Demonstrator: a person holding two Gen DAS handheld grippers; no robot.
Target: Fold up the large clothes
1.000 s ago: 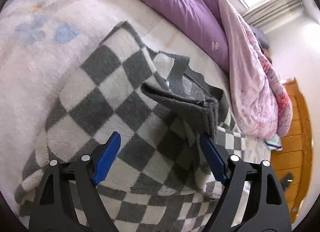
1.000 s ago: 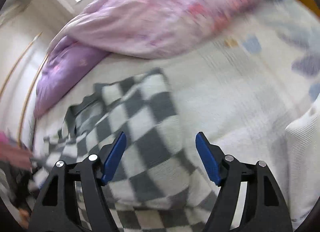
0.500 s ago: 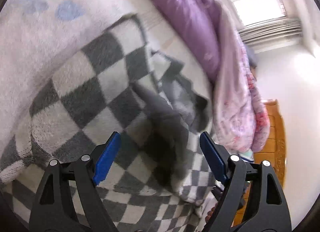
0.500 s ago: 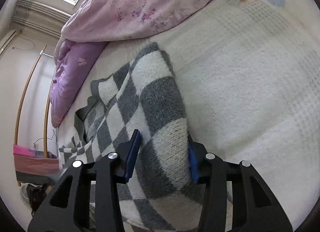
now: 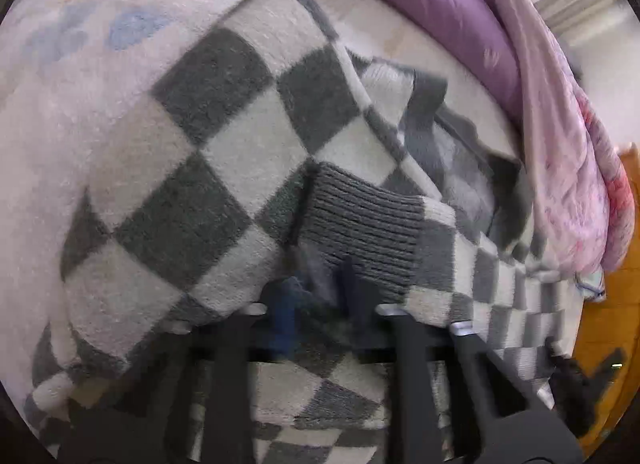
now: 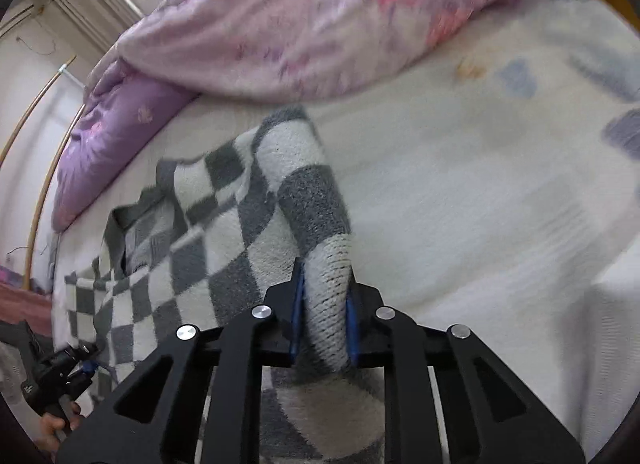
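Observation:
A grey-and-white checkered sweater (image 5: pixel 208 167) lies rumpled on the bed, its grey ribbed cuff (image 5: pixel 360 219) just ahead of my left gripper (image 5: pixel 320 300). The left jaws are closing, blurred and close together, pinching fuzzy fabric right below that cuff. In the right wrist view the same sweater (image 6: pixel 224 248) spreads to the left. My right gripper (image 6: pixel 324 320) has its jaws closing on a rolled white ribbed edge (image 6: pixel 330 284) of the sweater, both blue pads pressing it. The left gripper (image 6: pixel 60 372) and a hand show at the lower left there.
A purple and pink duvet (image 5: pixel 532 75) is bunched along the far side of the bed (image 6: pixel 460 191), which has a white cover with pale blue prints. Orange wood (image 5: pixel 624 304) stands at the right edge. A white knit piece (image 6: pixel 616 324) lies to the right.
The left gripper dropped onto the sweater by the ribbed cuff and its wide jaws came together. The right jaws narrowed from wide open onto the sweater's rolled edge.

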